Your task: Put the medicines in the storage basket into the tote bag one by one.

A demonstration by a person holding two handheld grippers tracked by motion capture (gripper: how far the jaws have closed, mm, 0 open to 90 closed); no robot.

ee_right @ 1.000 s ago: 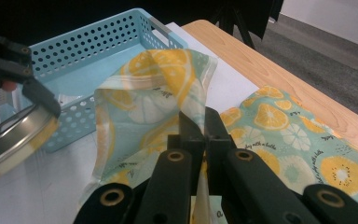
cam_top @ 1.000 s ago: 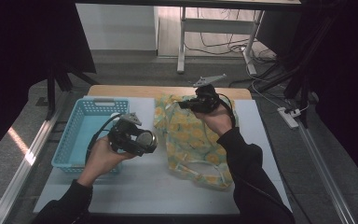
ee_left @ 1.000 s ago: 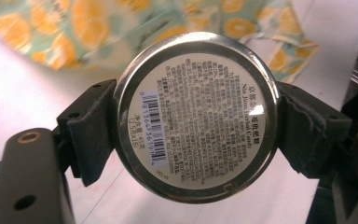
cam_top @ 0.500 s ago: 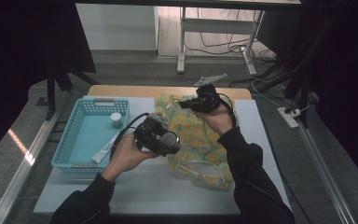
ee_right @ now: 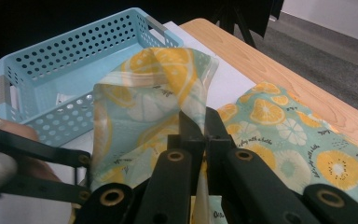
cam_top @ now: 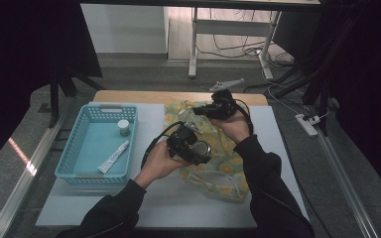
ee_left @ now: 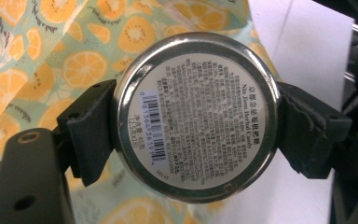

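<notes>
A round silver tin with a printed label and barcode sits clamped between the two jaws of my left gripper. In the high view that left gripper hovers over the fruit-print cloth bag in the middle of the table, the tin facing up. My right gripper is shut on the bag's rim and holds it lifted. From above, the right gripper is at the bag's far edge.
A light blue basket stands at the left of the white table, holding a small jar and a white tube. A wooden strip runs along the far edge. A hand shows at the left of the right gripper view.
My left gripper has carried the tin rightward from beside the basket to above the cloth bag. The right gripper has kept its hold on the bag's rim.
</notes>
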